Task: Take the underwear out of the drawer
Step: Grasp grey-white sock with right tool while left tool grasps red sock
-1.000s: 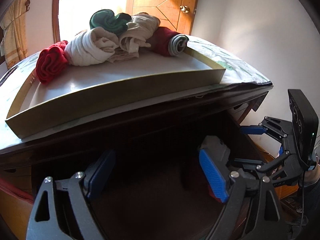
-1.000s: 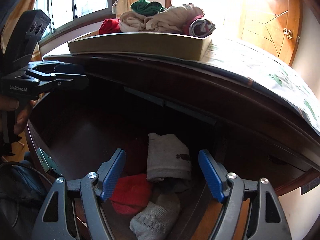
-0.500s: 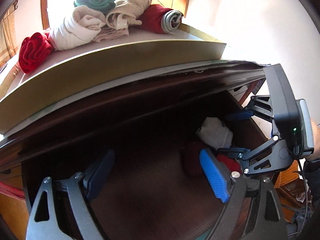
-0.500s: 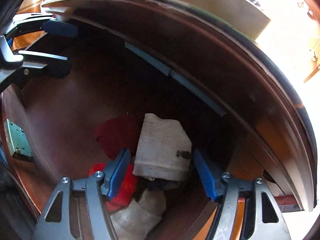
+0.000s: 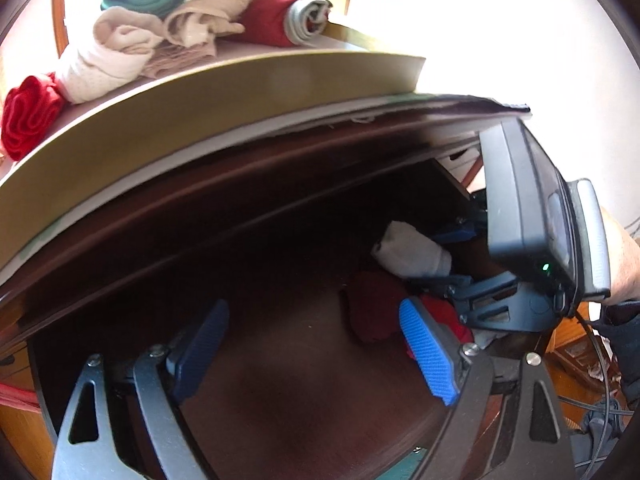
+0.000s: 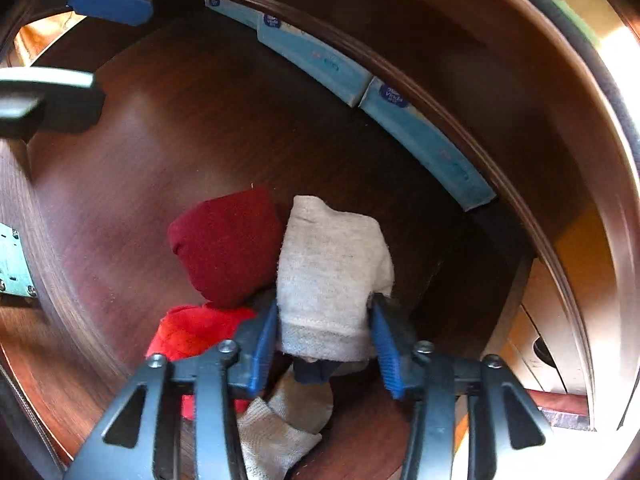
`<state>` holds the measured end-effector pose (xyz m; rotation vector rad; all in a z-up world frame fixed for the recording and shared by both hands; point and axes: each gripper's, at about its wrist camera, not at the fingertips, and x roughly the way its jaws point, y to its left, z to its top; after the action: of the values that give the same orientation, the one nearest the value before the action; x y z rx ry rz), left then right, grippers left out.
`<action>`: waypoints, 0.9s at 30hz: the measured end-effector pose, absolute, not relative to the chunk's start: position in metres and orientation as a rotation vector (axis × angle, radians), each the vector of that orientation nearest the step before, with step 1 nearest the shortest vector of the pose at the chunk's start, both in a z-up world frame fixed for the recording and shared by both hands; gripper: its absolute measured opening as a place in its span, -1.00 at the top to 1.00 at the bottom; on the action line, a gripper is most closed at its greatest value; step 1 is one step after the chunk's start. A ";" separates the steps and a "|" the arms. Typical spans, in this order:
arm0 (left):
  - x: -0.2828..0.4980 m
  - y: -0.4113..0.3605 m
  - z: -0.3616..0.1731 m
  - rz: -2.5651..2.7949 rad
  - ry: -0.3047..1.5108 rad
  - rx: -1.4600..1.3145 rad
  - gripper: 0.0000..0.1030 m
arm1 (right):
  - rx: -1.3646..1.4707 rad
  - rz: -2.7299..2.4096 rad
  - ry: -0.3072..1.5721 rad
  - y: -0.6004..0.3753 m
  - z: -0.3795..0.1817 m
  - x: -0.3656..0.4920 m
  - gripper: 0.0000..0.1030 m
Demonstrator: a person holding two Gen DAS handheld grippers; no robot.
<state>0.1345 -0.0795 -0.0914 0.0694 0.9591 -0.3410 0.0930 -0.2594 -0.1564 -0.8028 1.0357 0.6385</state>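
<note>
Right claw: my blue pads have just been closing and now pinch the folded pale grey cotton underwear in the dark wooden drawer.
Left claw: released, empty.
Doing it well: I'd lift straight up, clear of the dark red roll.
Room: rolled garments fill the shallow cardboard tray on top.

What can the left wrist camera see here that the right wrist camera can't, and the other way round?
Only the left wrist view shows the tray of rolled underwear on top, and a hand. Only the right wrist view shows the blue boxes along the drawer's back, and the right gripper closing on the grey roll. Both show the grey roll and the dark red roll.
</note>
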 end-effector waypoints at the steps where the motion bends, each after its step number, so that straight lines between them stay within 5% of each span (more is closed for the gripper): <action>1: 0.135 -0.083 -0.093 -0.349 0.966 0.081 -0.72 | -0.789 0.642 1.028 -0.264 -0.155 0.091 0.27; 3: 0.138 -0.090 -0.096 -0.371 0.985 0.107 -0.72 | -0.726 0.675 1.035 -0.268 -0.149 0.084 0.54; 20: 0.176 -0.138 -0.135 -0.511 1.226 0.232 -0.67 | -0.588 0.691 0.958 -0.330 -0.129 0.061 0.58; 27: 0.195 -0.149 -0.150 -0.529 1.280 0.214 -0.45 | -0.561 0.699 0.950 -0.335 -0.121 0.063 0.58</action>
<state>0.1953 -0.1495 -0.1503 0.2140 1.2798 -0.5288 0.0629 -0.3354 -0.1213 -0.5605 0.9503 0.6986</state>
